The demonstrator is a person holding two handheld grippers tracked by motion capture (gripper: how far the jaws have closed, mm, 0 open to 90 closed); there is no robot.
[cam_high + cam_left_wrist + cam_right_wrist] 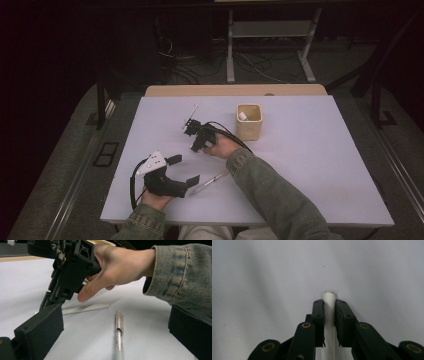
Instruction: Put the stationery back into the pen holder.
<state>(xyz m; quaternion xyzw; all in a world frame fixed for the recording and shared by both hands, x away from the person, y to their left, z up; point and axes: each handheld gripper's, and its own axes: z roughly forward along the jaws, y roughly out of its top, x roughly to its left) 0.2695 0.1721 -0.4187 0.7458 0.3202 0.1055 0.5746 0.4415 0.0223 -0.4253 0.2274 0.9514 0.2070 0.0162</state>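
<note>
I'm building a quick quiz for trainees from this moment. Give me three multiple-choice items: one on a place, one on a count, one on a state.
1. Where does the square beige cup stand?
A. beside the right gripper
B. at the near edge
C. on the floor

2. How many pens lie on the white table?
A. one
B. two
C. four

3. The right gripper's jaws are:
A. wide open
B. shut on the white pen
C. shut on nothing

Key: 1 A, cup stands just right of it. 2 B, white pen plus silver pen. 3 B, jaws clamp its barrel.
</note>
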